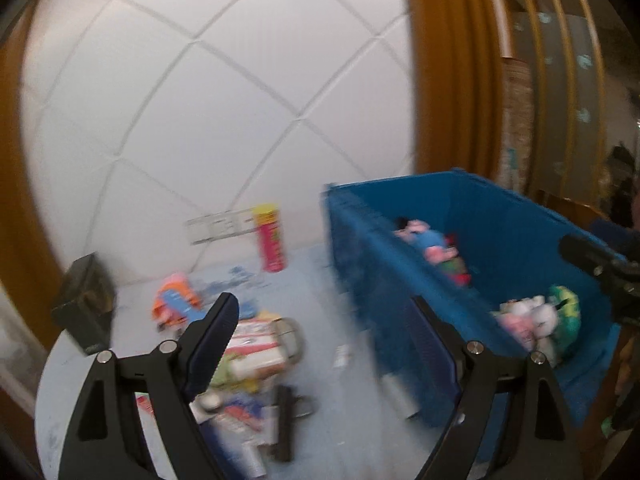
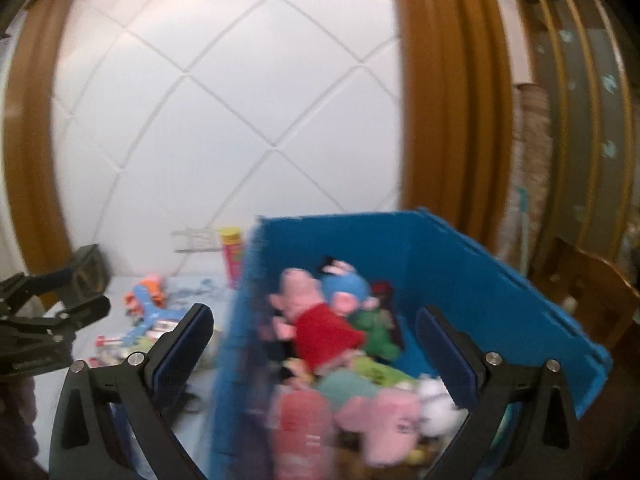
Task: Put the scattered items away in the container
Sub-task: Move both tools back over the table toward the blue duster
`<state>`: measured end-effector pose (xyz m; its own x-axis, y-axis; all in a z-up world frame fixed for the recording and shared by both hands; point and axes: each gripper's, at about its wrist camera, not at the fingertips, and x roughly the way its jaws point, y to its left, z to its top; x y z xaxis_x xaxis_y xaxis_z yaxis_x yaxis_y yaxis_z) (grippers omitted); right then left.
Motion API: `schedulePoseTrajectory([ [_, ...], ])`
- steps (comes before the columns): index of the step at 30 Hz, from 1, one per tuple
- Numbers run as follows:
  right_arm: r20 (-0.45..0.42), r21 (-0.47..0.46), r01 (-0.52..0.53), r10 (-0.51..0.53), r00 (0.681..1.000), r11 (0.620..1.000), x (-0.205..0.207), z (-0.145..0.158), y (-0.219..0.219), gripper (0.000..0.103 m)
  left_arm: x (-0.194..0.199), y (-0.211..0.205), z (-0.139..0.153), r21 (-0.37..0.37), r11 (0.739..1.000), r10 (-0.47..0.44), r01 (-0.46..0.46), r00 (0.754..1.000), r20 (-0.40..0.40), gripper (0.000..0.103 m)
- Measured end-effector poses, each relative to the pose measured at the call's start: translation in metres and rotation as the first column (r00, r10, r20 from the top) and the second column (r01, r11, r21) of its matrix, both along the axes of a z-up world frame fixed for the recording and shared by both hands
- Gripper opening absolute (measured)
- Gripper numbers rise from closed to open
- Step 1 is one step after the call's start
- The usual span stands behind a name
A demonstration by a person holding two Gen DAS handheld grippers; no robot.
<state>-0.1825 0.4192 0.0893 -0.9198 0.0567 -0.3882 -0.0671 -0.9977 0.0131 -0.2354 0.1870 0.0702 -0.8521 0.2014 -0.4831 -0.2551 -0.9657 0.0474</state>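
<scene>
Scattered items lie in a loose pile on the pale blue tabletop, just left of the blue container, which already holds soft toys: a pink plush in a red dress among others. A red-and-yellow tube stands upright near the container's far left corner, and a dark box sits at the tabletop's left edge. The left hand-held gripper hangs over the pile and the container's near wall, jaws spread wide with nothing gripped. The right hand-held gripper is over the container, jaws wide apart, empty. Both views are blurred.
</scene>
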Motion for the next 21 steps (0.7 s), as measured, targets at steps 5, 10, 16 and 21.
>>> schedulePoseTrajectory([
  [5, 0.017, 0.0, -0.098, 0.098, 0.995, 0.995, -0.017, -0.007, -0.072, 0.103, -0.002, -0.083, -0.019, -0.008, 0.993, 0.121, -0.121, 0.992, 0.043, 0.085],
  [10, 0.072, -0.017, -0.153, 0.154, 0.986, 0.988, -0.042, -0.027, -0.137, 0.103, -0.004, -0.155, -0.043, -0.037, 0.98, 0.196, -0.194, 0.976, 0.096, 0.085],
  [16, 0.125, -0.031, -0.182, 0.184, 0.975, 0.983, -0.058, -0.053, -0.201, 0.103, -0.006, -0.212, -0.068, -0.06, 0.978, 0.208, -0.202, 0.969, 0.135, 0.085],
  [21, 0.176, -0.051, -0.165, 0.172, 0.969, 0.985, -0.066, -0.079, -0.236, 0.103, -0.013, -0.244, -0.094, -0.082, 0.98, 0.193, -0.181, 0.964, 0.183, 0.085],
])
